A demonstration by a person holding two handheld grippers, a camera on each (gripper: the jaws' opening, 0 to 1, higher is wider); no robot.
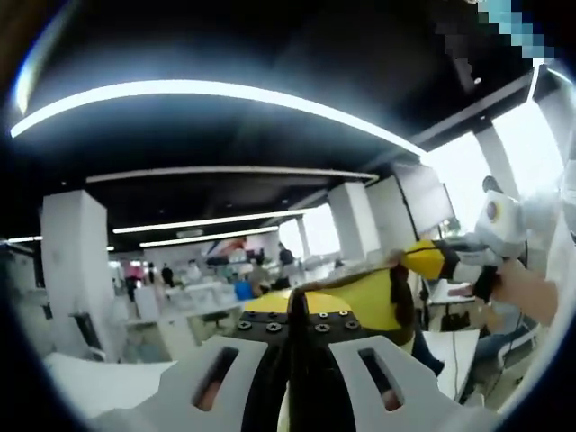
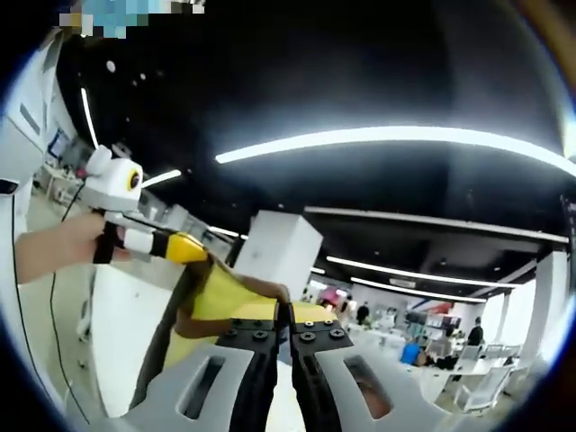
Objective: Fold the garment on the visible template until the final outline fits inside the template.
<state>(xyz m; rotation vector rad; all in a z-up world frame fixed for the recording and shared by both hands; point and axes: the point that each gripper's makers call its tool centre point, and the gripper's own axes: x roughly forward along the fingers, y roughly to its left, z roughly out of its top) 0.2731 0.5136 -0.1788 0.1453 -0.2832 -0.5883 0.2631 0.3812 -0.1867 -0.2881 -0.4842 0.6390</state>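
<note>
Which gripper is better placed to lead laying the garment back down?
Neither clearly. The left gripper and right gripper are each shut on the yellow garment, held aloft between them; lowering probably needs both together.

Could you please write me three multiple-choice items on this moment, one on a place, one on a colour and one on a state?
1. Where is the garment?
A. Held up in the air between the two grippers
B. Flat on a table
C. Hanging on a hook

2. What is the garment's main colour?
A. Blue
B. Yellow
C. White

3. How do the jaws of the left hand-held gripper stand?
A. Wide apart and empty
B. Closed on the garment's edge
C. Closed on a cable

Key: 1 A, since the cloth stretches from the left hand-held gripper to the right hand-held gripper, with the ceiling lights behind it. 2 B, since the fabric shows yellow with a dark trim in both views. 3 B, since the jaws meet with yellow fabric pinched between them.
</note>
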